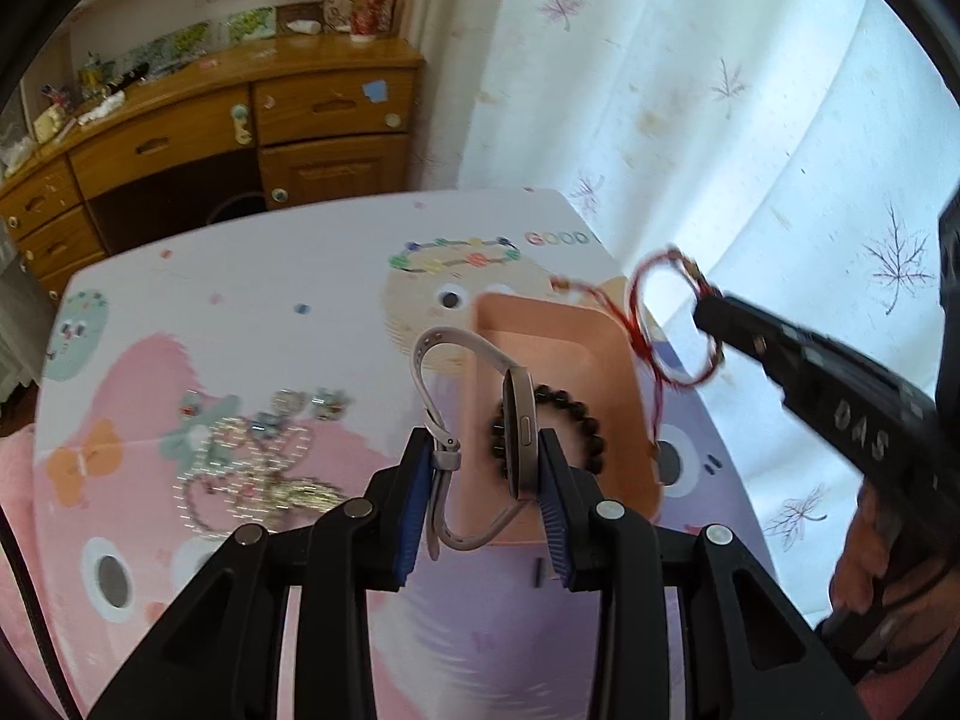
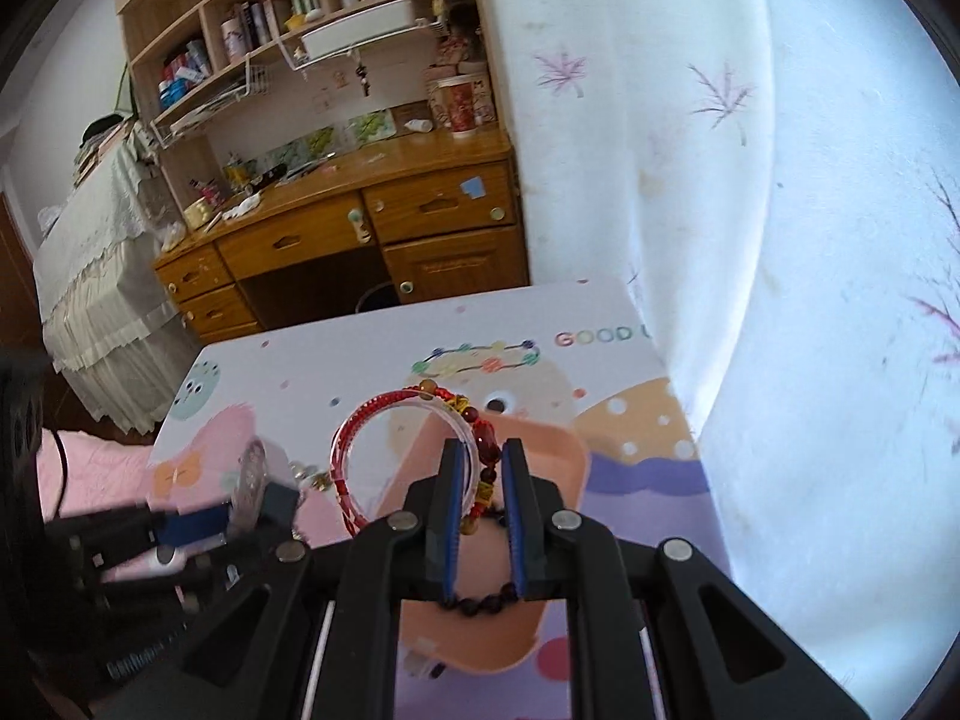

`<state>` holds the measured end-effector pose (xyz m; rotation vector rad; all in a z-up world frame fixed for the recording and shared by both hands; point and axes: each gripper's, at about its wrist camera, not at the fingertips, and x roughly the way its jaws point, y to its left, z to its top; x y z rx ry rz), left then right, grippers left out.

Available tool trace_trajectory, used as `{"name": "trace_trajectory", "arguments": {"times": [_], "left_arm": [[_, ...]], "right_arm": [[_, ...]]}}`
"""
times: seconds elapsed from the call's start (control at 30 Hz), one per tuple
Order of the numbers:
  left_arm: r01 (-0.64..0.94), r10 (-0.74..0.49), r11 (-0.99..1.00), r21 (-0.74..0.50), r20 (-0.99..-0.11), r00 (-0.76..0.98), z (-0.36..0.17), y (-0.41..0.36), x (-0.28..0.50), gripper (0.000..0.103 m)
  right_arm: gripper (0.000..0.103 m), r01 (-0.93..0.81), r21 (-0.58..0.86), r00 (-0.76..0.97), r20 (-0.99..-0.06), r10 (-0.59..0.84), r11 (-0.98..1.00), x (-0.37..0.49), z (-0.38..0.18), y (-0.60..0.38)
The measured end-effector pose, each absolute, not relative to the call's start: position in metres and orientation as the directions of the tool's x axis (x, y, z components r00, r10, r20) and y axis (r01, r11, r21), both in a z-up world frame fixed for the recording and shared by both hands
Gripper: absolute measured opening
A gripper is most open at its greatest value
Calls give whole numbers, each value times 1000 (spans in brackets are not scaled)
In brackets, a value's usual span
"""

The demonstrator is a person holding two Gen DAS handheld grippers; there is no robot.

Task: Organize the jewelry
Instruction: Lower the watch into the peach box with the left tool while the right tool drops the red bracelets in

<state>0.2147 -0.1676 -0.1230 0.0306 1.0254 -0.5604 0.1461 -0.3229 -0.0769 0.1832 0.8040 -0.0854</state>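
Left wrist view, nearest first: the left gripper (image 1: pixel 486 462) pinches a watch (image 1: pixel 517 432) with a pale grey strap; one blue pad presses the strap's buckle side, the other the edge of the watch case. The watch hangs above the desk (image 1: pixel 240 324), over the near end of a peach tray (image 1: pixel 606 354). A black bead bracelet (image 1: pixel 576 414) lies in the tray, partly hidden behind the watch. Left of the tray, a blurred pile of sparkly jewelry (image 1: pixel 258 456) rests on the desk's cartoon-printed cover.

Right wrist view: the right gripper (image 2: pixel 483 462) has its fingers pressed nearly together on a red bracelet (image 2: pixel 384 456), gripping the beaded side; the braided loop hangs free to the left. The bracelet is held in the air above the tray. In the left wrist view the same loop shows over the tray's far right corner, clear of the desk.

Farther back stand a wooden dresser (image 2: pixel 360 228) with drawers, cluttered shelves (image 2: pixel 270 12) above it, and a white curtain (image 2: pixel 720 180) printed with leaves.
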Motion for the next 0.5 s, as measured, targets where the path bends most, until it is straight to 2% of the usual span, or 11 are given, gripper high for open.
{"name": "trace_trajectory", "arguments": {"times": [0.37,0.47,0.5], "left_arm": [[481,-432,840,-251,-845,314,-152,-222,209,37],[463,-394,857,-225,-865,309,-160,-228,210,62],[461,-391,858,-225,-869,303,-162,-229,210,63]], "right_arm": [[13,146,228,650,-755,80,963,170,-97,-359],[14,118,238,625,-772,114,964,177,-105,-359],[22,116,236,613,-781,118,965,179,-107,-360]]}}
